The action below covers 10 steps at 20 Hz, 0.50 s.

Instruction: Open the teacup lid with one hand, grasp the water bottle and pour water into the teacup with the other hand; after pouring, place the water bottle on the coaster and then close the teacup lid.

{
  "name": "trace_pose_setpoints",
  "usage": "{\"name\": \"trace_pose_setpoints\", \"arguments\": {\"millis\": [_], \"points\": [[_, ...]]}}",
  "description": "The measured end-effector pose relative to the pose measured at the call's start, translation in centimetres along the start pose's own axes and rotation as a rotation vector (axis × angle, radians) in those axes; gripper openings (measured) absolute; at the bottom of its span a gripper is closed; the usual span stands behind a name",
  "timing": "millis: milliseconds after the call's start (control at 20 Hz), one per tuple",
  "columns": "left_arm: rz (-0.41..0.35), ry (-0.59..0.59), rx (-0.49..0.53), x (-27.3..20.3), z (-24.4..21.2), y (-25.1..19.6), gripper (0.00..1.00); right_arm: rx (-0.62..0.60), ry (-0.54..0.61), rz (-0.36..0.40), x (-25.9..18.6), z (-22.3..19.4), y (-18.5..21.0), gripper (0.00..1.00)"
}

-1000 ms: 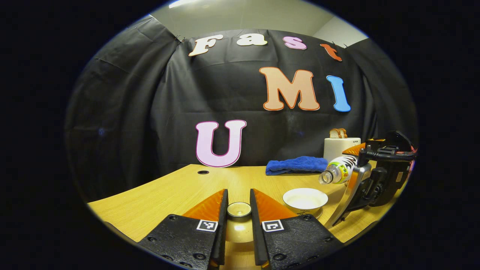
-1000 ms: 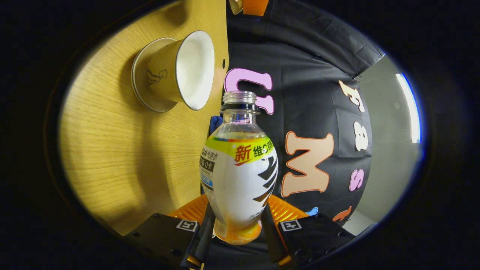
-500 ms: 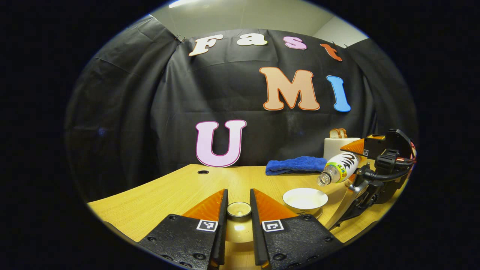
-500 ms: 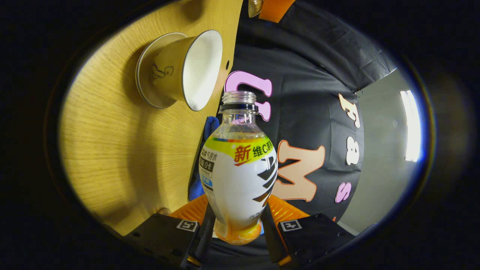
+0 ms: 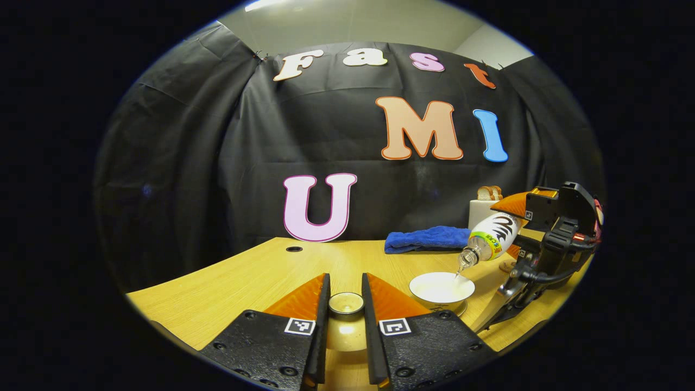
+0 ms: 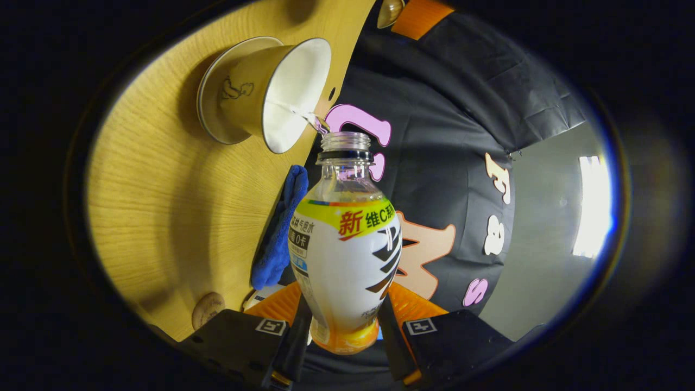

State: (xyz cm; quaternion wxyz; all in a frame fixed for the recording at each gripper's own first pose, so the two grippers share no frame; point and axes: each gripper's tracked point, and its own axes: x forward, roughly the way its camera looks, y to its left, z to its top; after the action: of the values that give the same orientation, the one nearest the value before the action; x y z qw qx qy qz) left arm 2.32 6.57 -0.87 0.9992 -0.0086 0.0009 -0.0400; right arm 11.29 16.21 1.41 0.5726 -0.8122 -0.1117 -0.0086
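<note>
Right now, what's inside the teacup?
A thin stream of water runs from the tilted water bottle into the open teacup. Its white inside shows, but the rim hides the bottom, so how much water has gathered can't be seen.

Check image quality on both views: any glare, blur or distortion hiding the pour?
Left gripper view: sharp, strong fisheye bend on the table, teacup interior bright but readable. Right gripper view: scene rolled sideways, ceiling light blown out, water bottle crisp, thin stream faintly visible at the teacup's rim.
</note>
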Motion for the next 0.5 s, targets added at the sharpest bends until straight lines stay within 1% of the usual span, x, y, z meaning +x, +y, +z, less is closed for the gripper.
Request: {"name": "trace_pose_setpoints", "arguments": {"millis": [350,500], "points": [[0.001,0.0,-0.001,0.0,-0.1,0.0,0.28,-0.049,-0.023,-0.043,0.1,0.2,-0.8,0.66],[0.001,-0.001,-0.001,0.0,-0.1,-0.1,0.28,-0.07,-0.039,-0.085,0.1,0.3,-1.1,0.66]]}}
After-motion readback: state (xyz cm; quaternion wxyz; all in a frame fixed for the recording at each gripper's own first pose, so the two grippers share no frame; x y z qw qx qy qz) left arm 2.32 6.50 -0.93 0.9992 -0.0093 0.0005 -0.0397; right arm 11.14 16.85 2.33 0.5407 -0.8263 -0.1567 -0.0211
